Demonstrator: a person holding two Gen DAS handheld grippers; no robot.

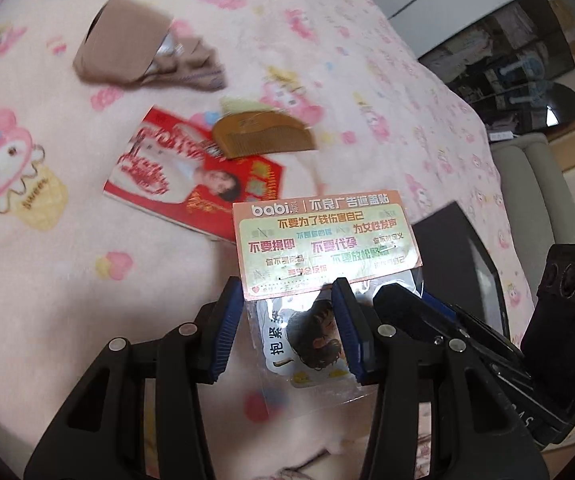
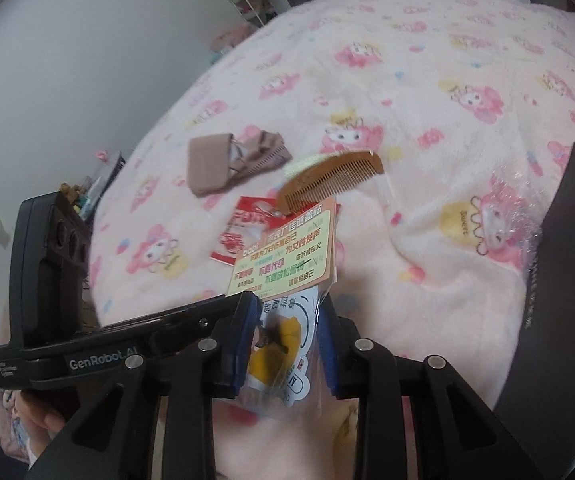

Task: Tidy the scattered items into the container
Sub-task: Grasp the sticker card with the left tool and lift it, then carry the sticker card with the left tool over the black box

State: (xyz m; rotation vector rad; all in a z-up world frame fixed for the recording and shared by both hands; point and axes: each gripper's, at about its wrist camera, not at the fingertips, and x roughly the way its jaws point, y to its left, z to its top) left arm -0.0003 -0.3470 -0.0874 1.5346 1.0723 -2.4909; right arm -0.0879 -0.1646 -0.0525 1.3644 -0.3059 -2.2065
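Note:
A sticker pack with a printed card on top hangs above the pink blanket, and both grippers straddle its lower bag. My left gripper has the bag between its blue pads, the right edge slipping behind one finger. My right gripper grips the same pack from the other side, its pads pinching the crumpled plastic. The black box stands at the right edge of the bed. A wooden comb, a red booklet and a tan folded cloth lie on the blanket farther away.
The bed is covered by a pink cartoon blanket. Crinkled clear plastic lies beside the black box. A person's hand holds the left gripper. Beyond the bed's right edge are a cushion and a dark cabinet.

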